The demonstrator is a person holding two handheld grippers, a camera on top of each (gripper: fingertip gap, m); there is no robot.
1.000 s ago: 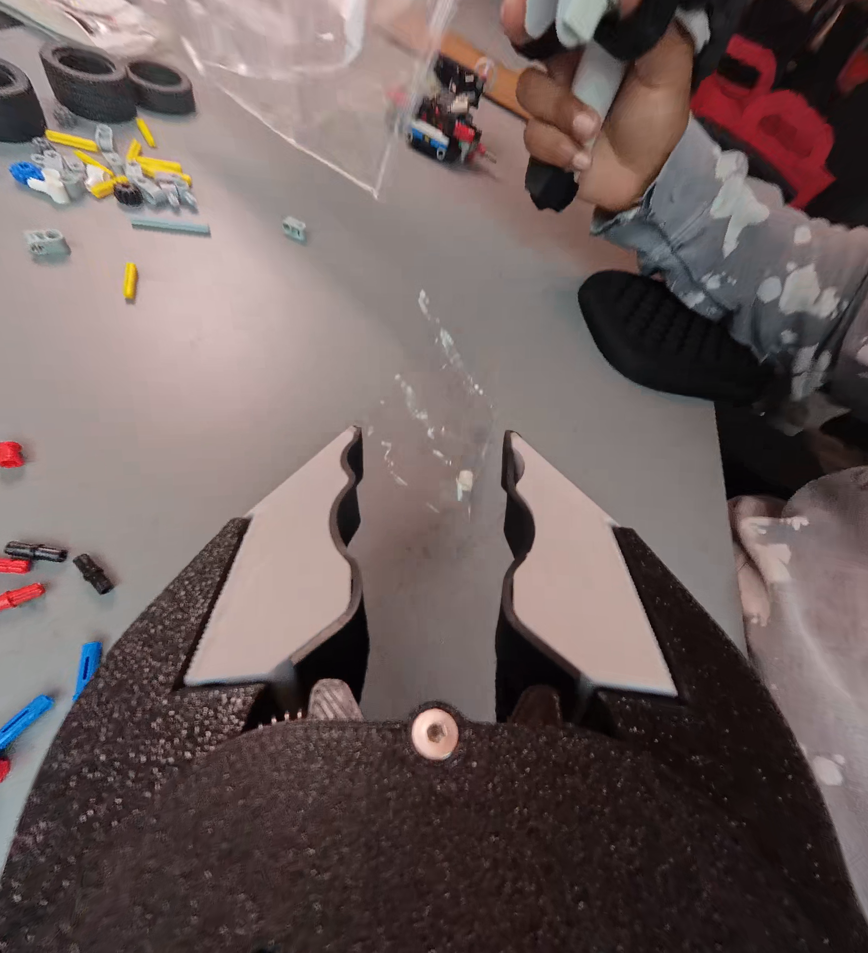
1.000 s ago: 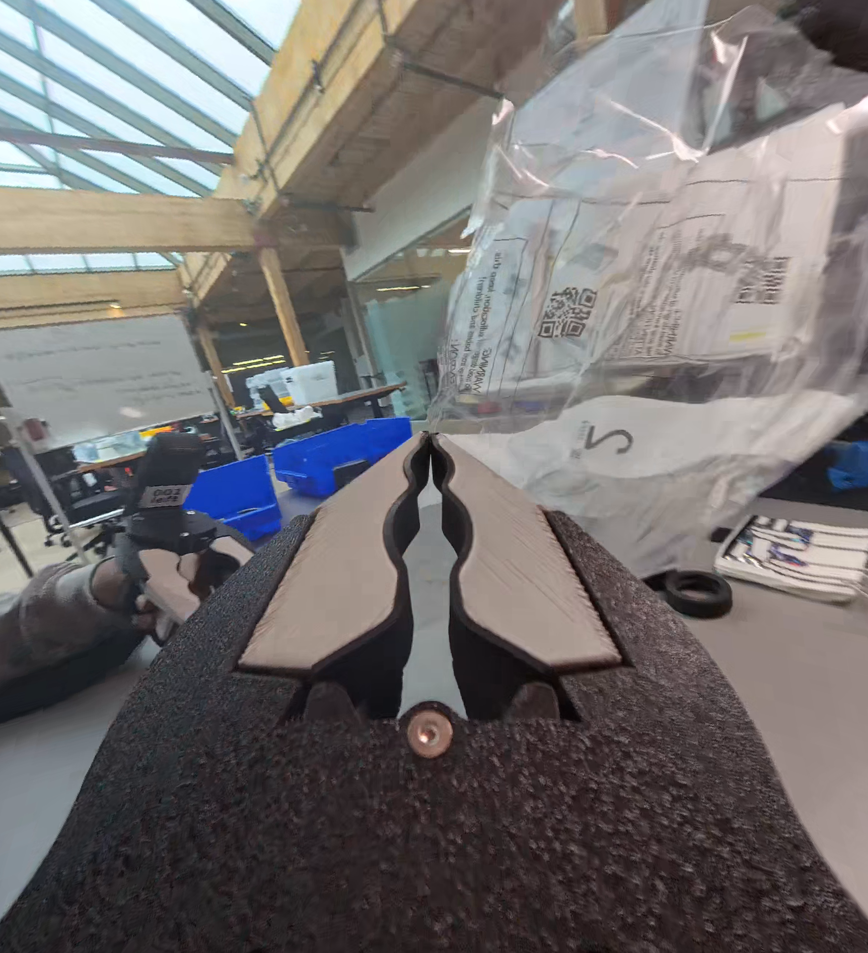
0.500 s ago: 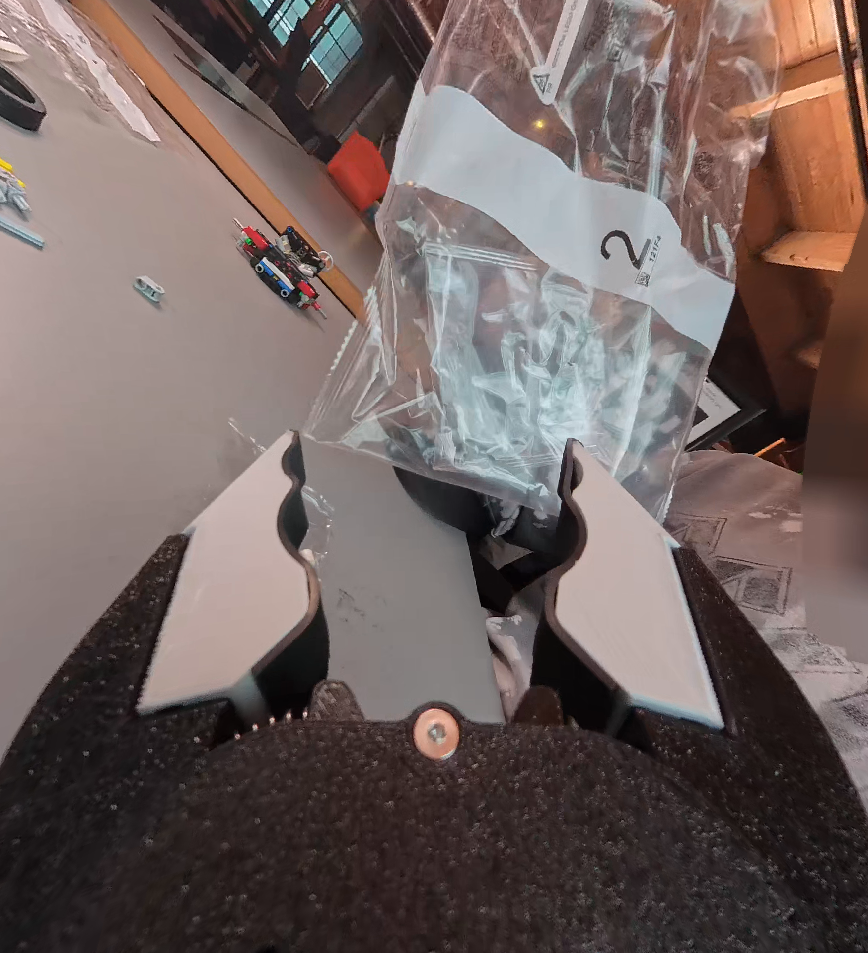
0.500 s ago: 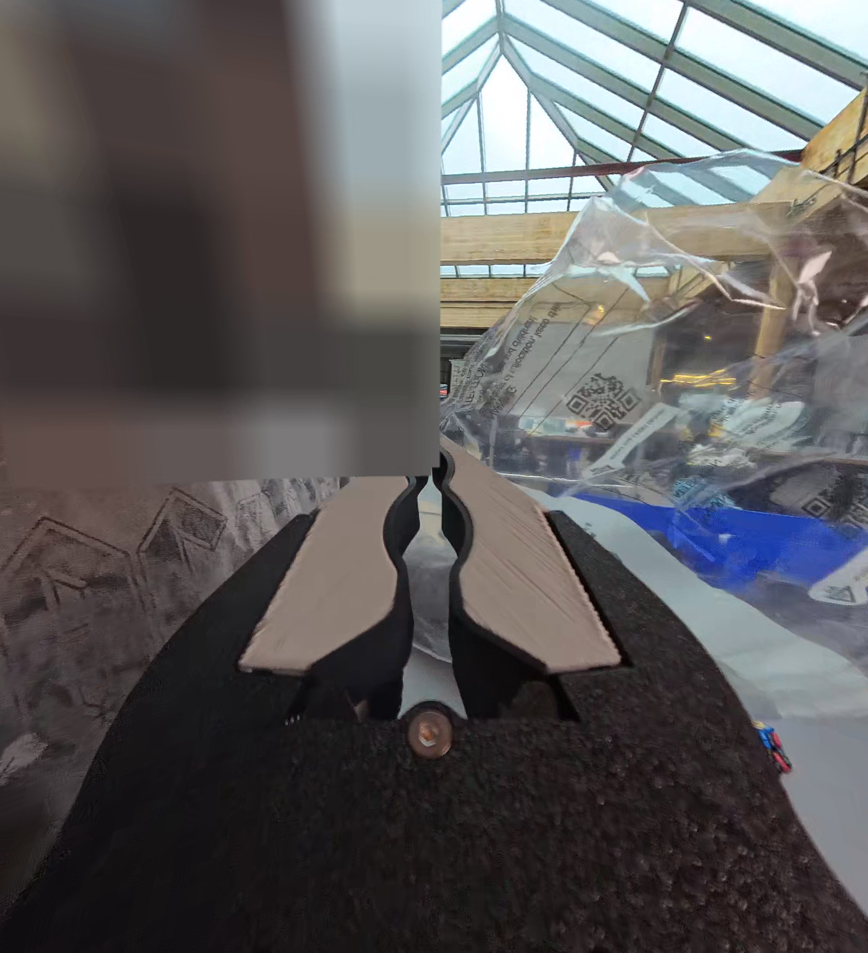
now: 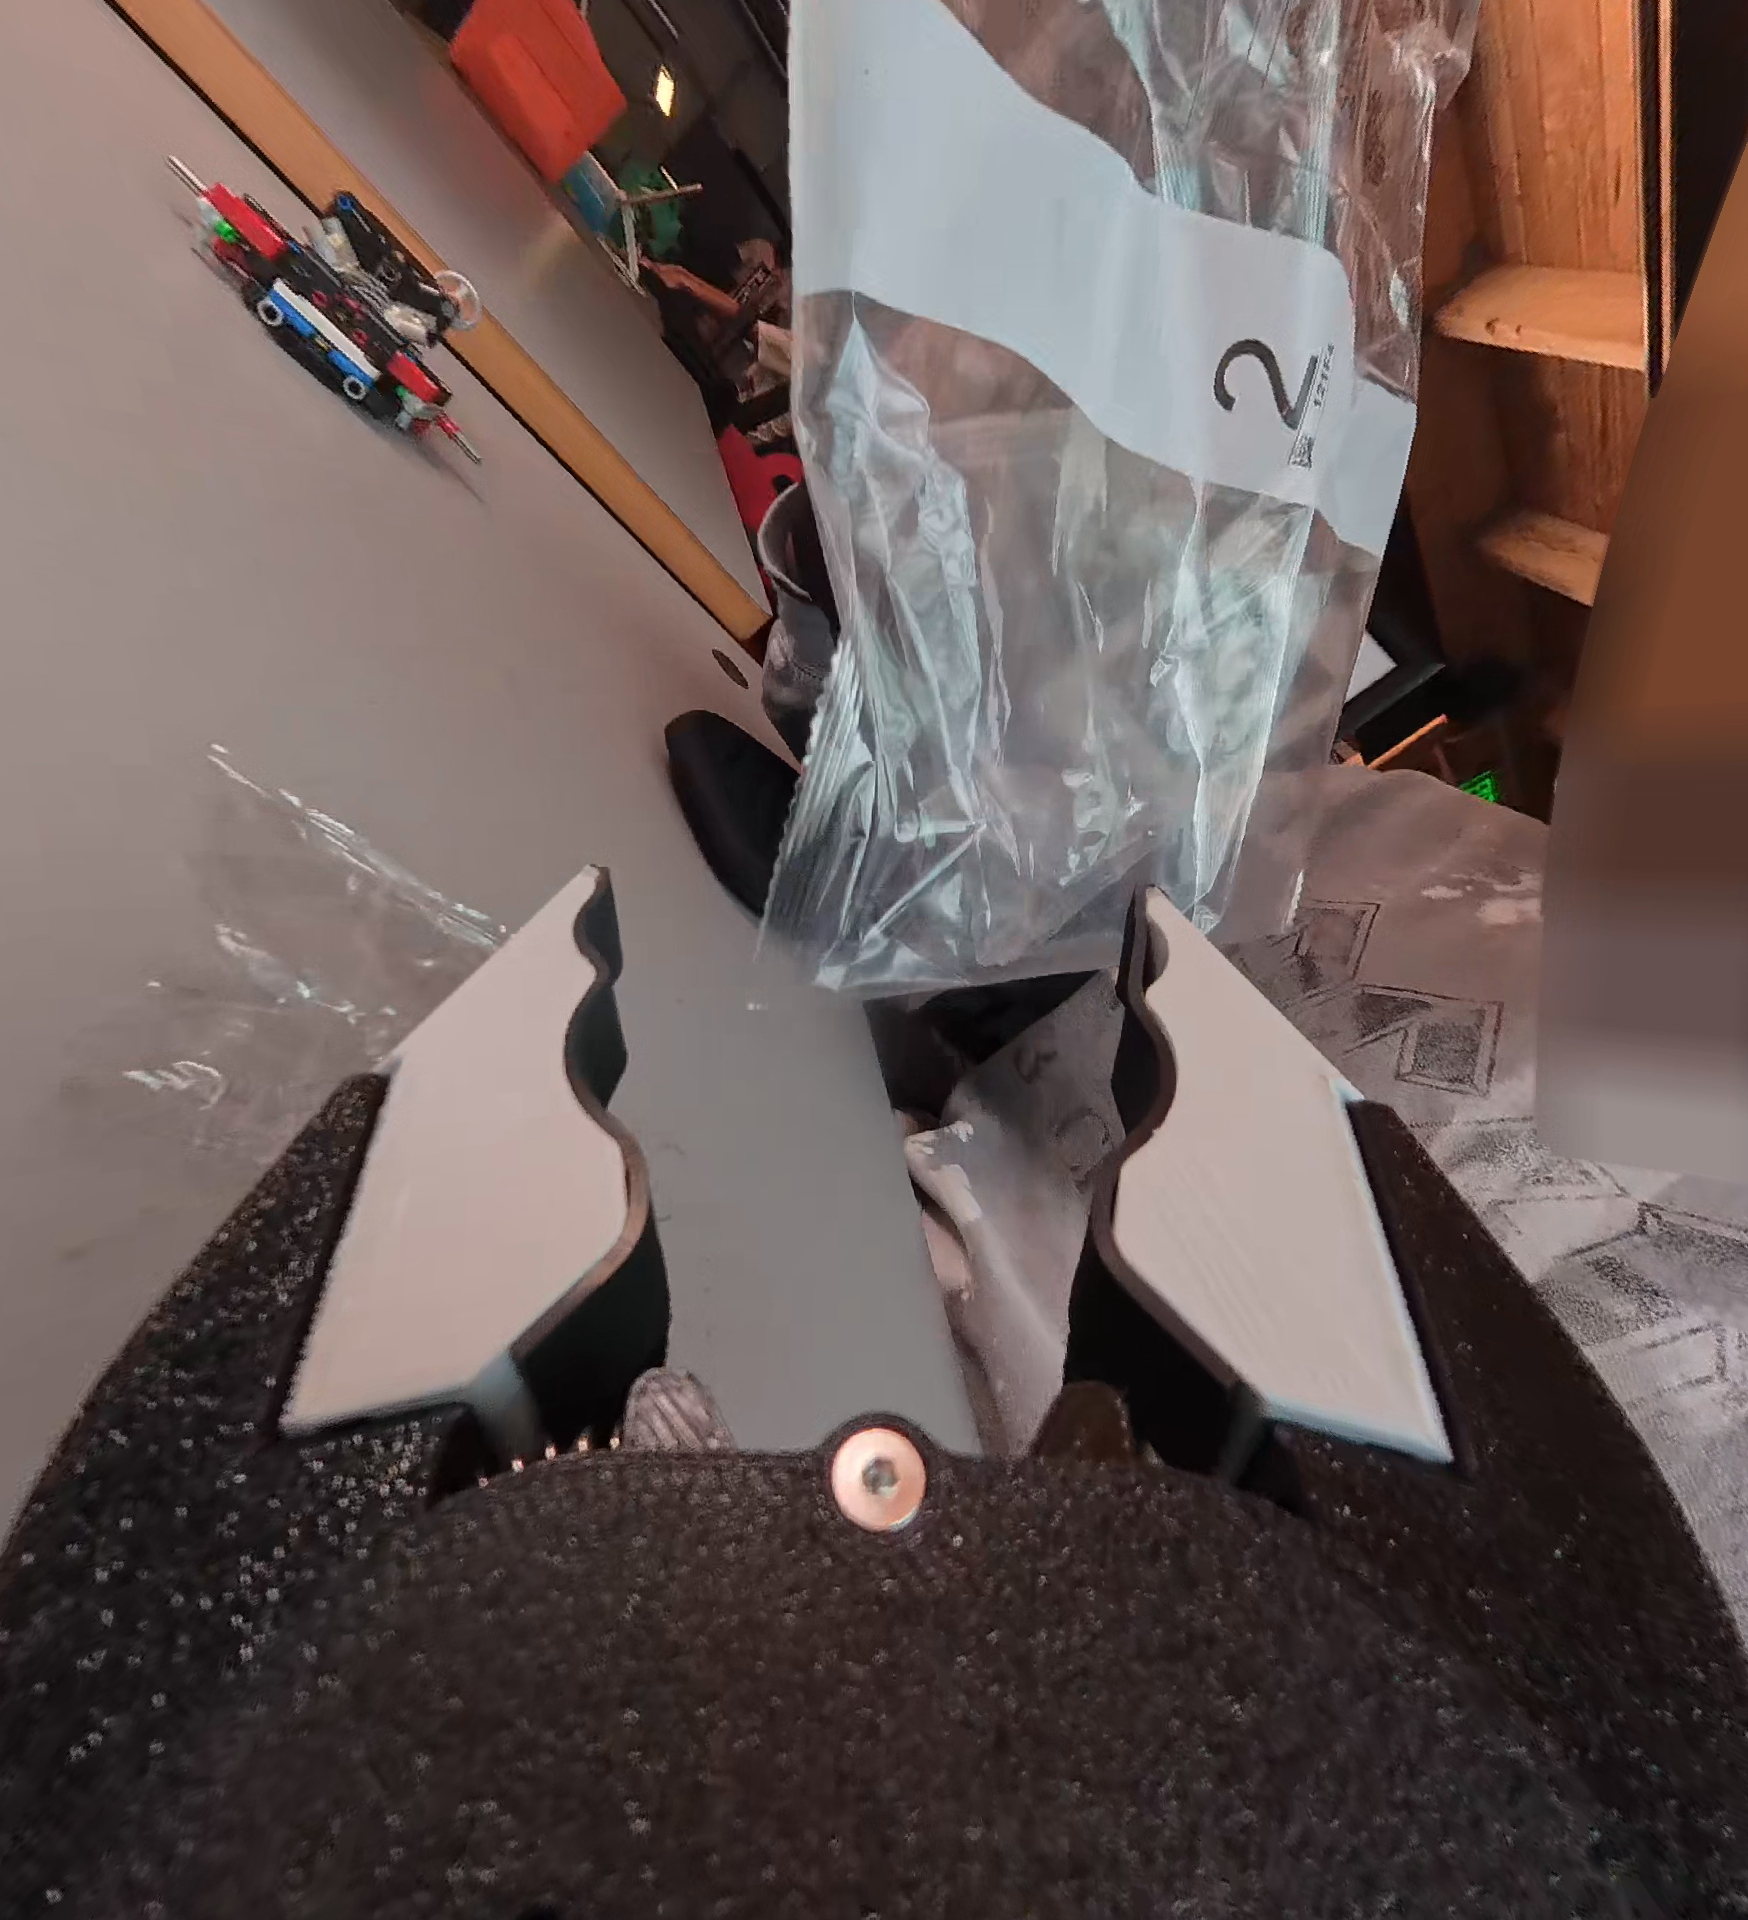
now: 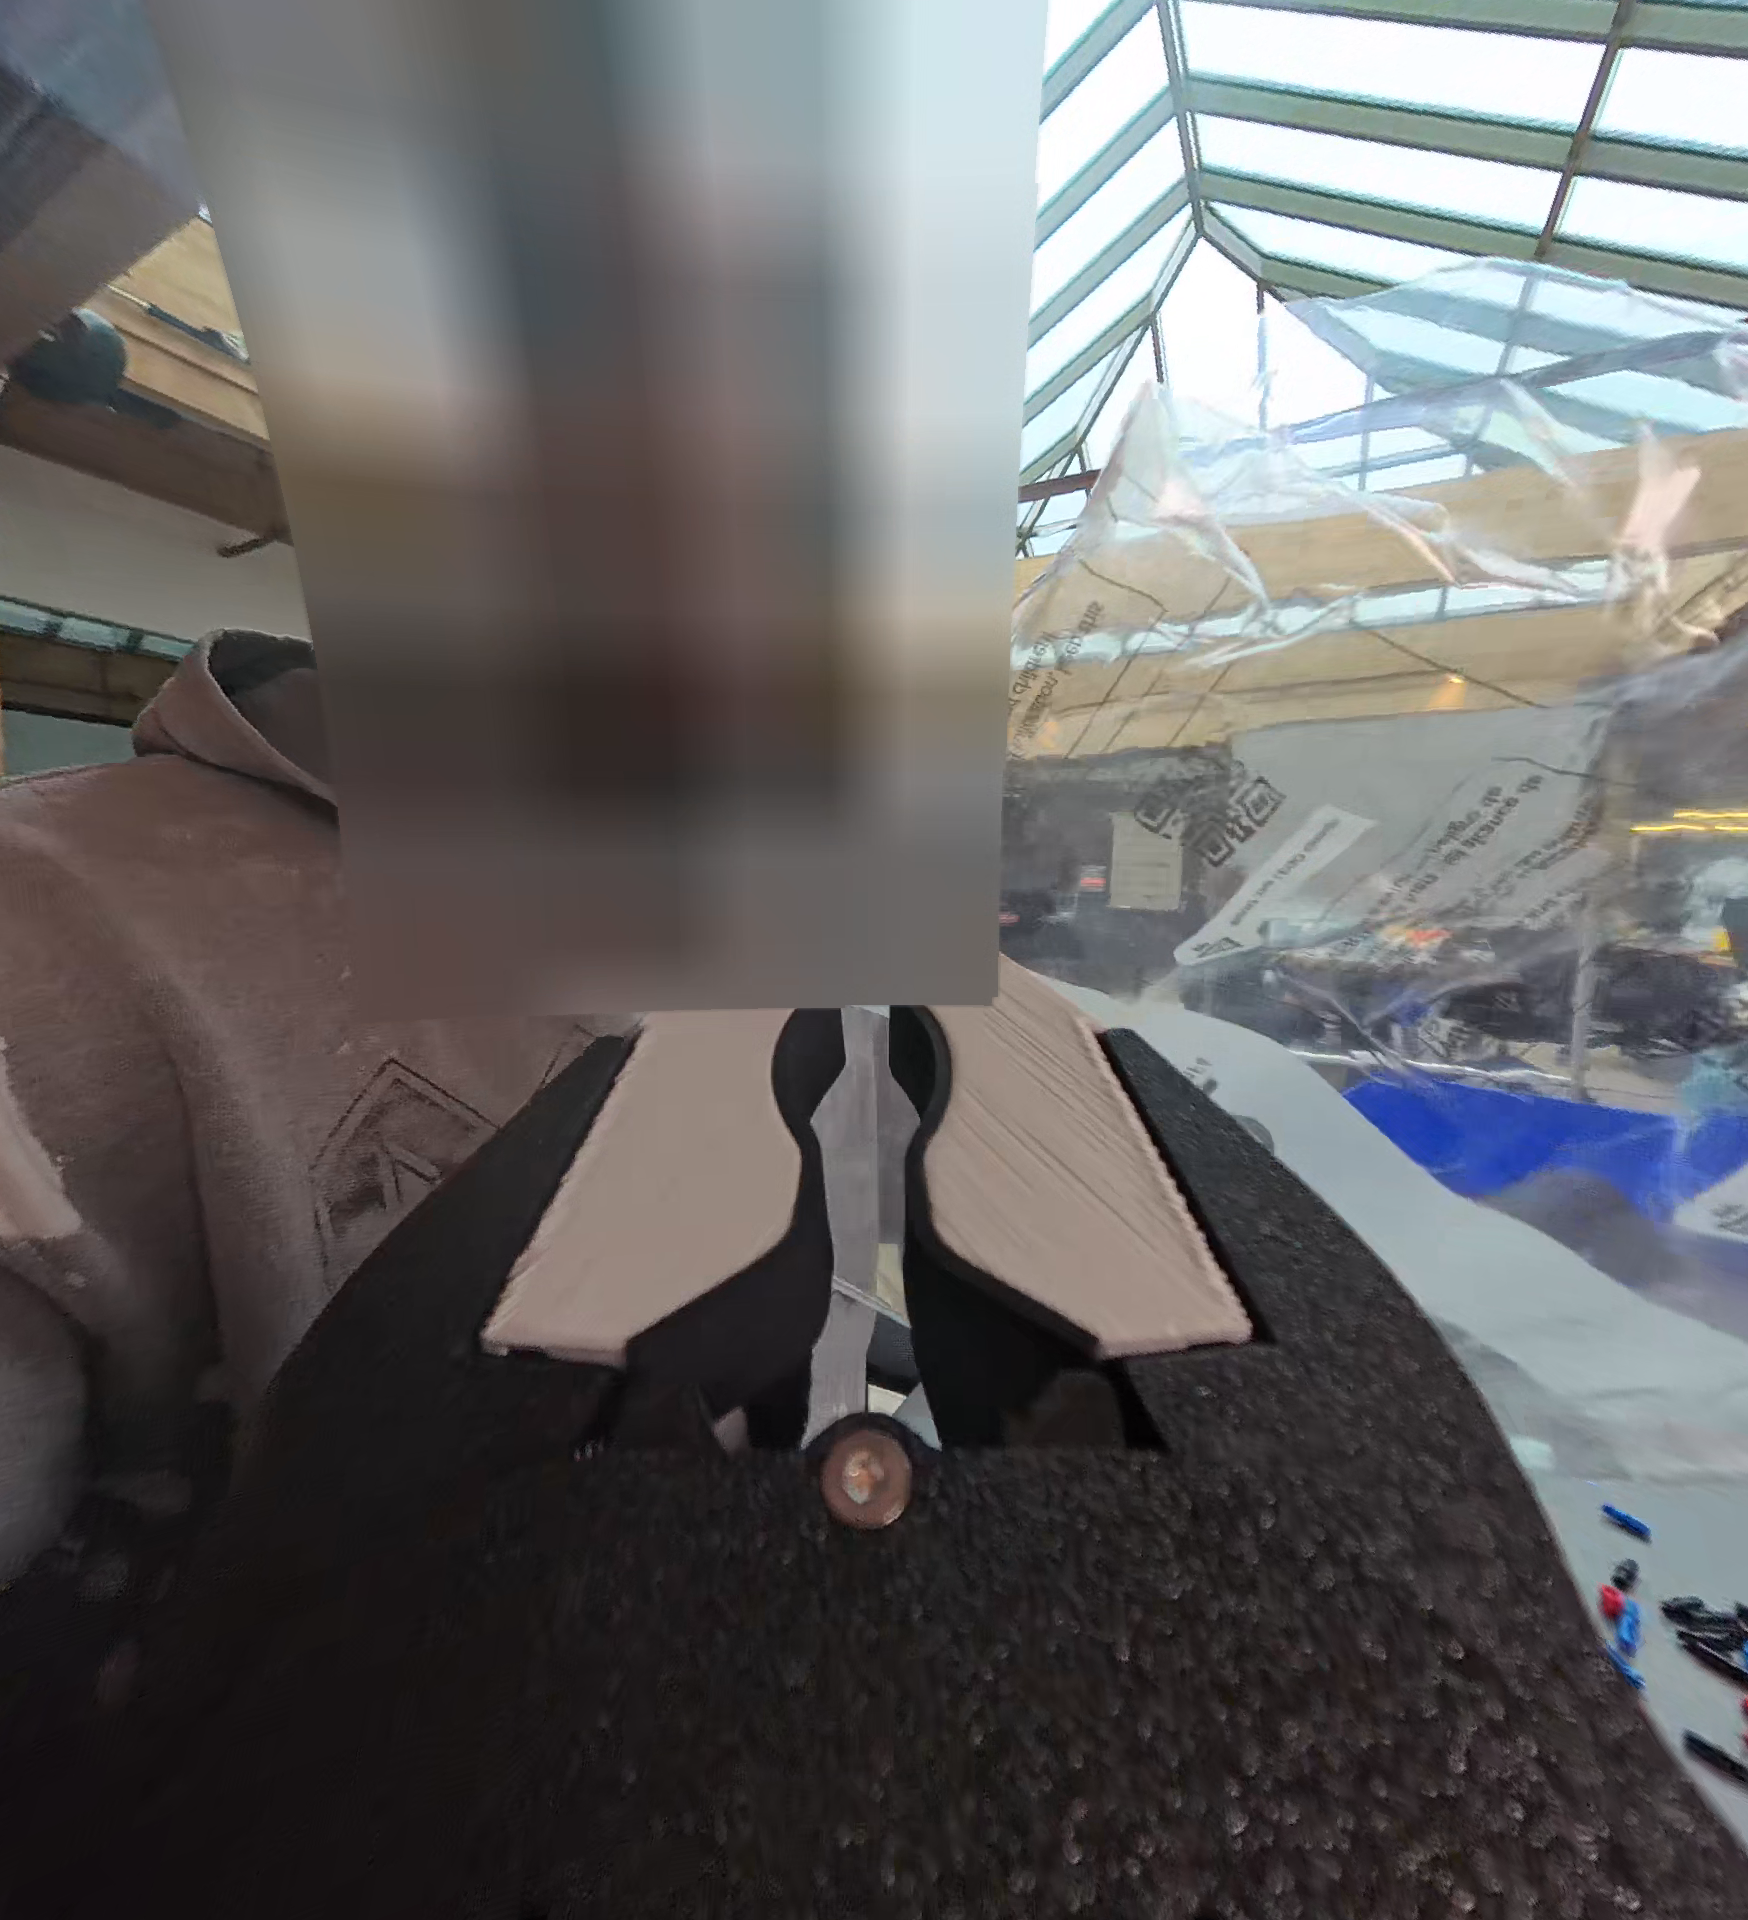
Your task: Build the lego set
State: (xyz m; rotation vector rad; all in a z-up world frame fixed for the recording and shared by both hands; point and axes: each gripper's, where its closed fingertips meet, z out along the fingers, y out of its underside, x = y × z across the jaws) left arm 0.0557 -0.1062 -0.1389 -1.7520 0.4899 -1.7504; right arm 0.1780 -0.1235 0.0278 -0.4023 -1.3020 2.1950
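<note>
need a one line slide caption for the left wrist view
Open left gripper approaches a clear plastic bag of parts hanging above the grey table edge.

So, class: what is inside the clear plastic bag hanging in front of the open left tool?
The clear plastic bag holds a heap of small pale pieces near its bottom; crinkled plastic and glare hide their shapes and number.

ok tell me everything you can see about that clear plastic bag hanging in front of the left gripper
The clear plastic bag is crinkled and glossy, with a pale band across it bearing a printed mark. It hangs upright above the grey table's edge, its bottom corner between and beyond the open left gripper's fingers, seemingly untouched by them. Its contents are unclear. Its top runs out of frame.
</note>
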